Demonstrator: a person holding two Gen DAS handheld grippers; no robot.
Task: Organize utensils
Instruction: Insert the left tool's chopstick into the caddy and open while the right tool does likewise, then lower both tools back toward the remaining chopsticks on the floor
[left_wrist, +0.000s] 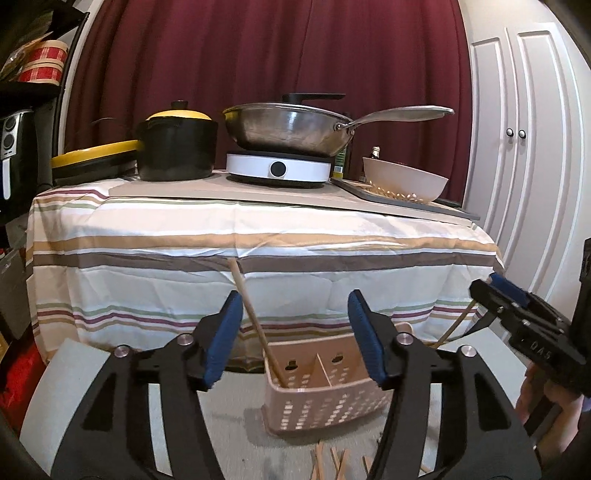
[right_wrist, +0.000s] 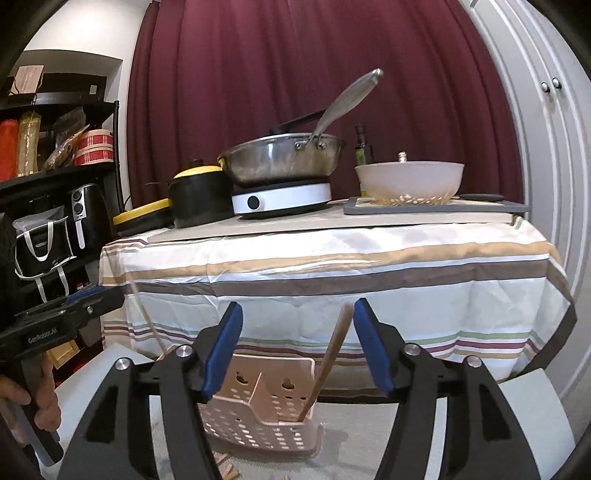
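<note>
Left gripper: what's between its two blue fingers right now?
In the left wrist view, a wooden chopstick leans up from the pink basket between the left gripper's open, untouching fingers.

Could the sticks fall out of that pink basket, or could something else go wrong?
Maybe. The thin wooden chopstick leans steeply in the light pink perforated plastic basket, so a nudge from the open left gripper might tip both. The open right gripper hangs near another leaning stick. Loose wooden sticks near the basket could get scattered.
</note>
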